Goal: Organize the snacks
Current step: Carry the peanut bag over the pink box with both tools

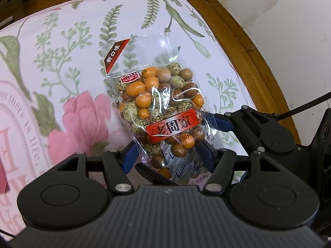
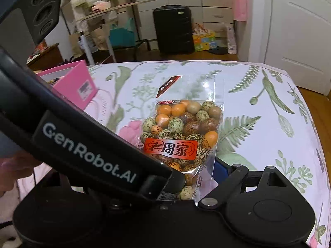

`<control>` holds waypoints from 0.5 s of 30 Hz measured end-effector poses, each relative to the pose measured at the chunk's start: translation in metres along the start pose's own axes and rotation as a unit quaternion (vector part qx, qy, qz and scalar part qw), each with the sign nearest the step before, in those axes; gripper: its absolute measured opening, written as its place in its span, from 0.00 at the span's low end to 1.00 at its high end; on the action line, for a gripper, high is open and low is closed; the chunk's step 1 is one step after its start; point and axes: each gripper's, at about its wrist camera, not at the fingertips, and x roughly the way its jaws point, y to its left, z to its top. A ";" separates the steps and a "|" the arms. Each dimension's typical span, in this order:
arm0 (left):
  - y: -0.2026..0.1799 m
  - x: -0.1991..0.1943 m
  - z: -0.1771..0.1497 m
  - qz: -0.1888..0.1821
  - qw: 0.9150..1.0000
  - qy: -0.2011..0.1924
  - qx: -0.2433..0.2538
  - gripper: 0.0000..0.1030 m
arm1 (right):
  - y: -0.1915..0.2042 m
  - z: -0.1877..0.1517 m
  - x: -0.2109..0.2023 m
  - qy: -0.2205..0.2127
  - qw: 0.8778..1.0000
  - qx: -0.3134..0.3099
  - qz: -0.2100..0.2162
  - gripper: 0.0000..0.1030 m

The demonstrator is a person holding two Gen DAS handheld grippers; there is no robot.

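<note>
A clear bag of coated nuts (image 1: 161, 105) with a red label is held above the flowered tablecloth (image 1: 62, 47). My left gripper (image 1: 167, 155) is shut on the bag's lower end, its blue fingers (image 1: 130, 157) pressed on both sides. The right gripper's blue finger (image 1: 219, 122) touches the bag's right edge. In the right wrist view the same bag (image 2: 182, 128) stands between my right gripper's fingers (image 2: 220, 168). The left gripper's body (image 2: 86, 144) crosses in front and hides the right gripper's left finger, so its hold is unclear.
A pink box (image 2: 74, 84) stands on the table's far left. The table's wooden edge (image 1: 254, 53) curves along the right. Beyond the table are a black suitcase (image 2: 172, 29), a white door (image 2: 300, 31) and shelves.
</note>
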 end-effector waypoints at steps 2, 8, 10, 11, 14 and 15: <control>0.004 -0.010 -0.008 0.002 1.000 -0.001 -0.004 0.60 | 0.009 0.000 -0.005 0.002 1.000 -0.008 0.007 0.89; 0.021 -0.043 -0.029 0.015 1.000 -0.012 -0.022 0.60 | 0.041 0.005 -0.016 0.007 0.999 -0.028 0.044 0.89; 0.032 -0.058 -0.038 0.018 0.999 -0.020 -0.033 0.61 | 0.052 0.009 -0.020 0.007 0.997 -0.037 0.062 0.90; 0.037 -0.065 -0.041 0.020 0.999 -0.023 -0.037 0.61 | 0.058 0.012 -0.021 0.004 0.996 -0.042 0.074 0.90; 0.060 -0.090 -0.055 0.023 0.997 -0.046 -0.055 0.61 | 0.077 0.023 -0.022 -0.006 0.992 -0.053 0.111 0.90; 0.066 -0.098 -0.059 0.023 0.996 -0.054 -0.061 0.61 | 0.084 0.027 -0.021 -0.009 0.991 -0.061 0.120 0.90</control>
